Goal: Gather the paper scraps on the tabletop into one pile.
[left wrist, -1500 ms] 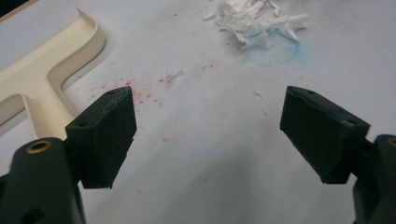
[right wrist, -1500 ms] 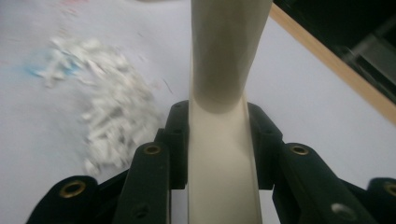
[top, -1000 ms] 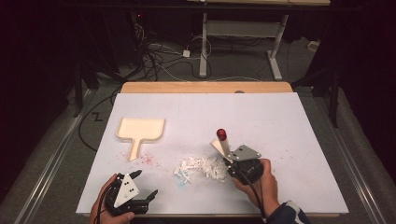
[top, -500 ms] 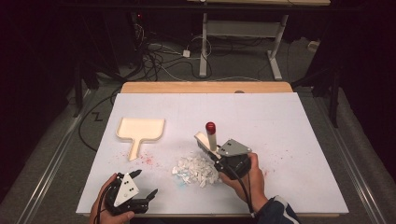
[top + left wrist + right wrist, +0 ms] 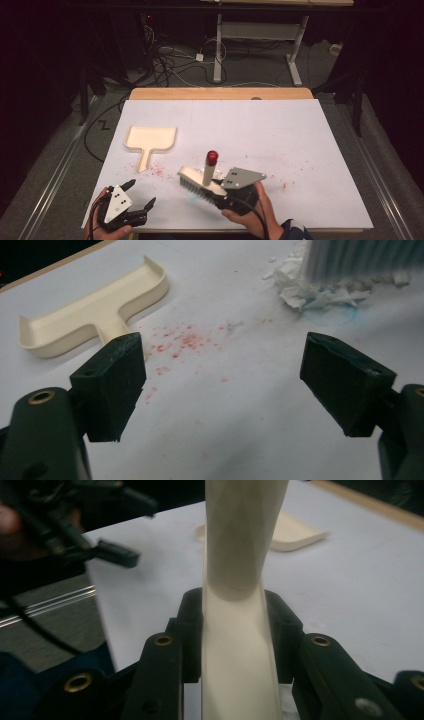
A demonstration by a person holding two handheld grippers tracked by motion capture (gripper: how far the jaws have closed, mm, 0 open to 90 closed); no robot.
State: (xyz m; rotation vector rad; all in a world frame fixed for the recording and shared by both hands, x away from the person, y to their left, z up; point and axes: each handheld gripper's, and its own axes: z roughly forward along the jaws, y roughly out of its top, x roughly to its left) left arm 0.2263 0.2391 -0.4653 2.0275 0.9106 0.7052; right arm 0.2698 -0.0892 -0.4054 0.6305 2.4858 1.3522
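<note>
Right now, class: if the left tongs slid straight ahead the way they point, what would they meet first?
Probably bare white table speckled with red crumbs; the open left tongs aim between the cream dustpan and the shredded paper pile, though depth is unclear.

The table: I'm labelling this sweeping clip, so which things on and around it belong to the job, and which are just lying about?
In the job:
- brush, clamped in the right tool
- paper scraps under its bristles
- dustpan
- left tool, open, empty

Lying about:
- red specks on the table sheet
- cables on the floor
- desk frame behind
</note>
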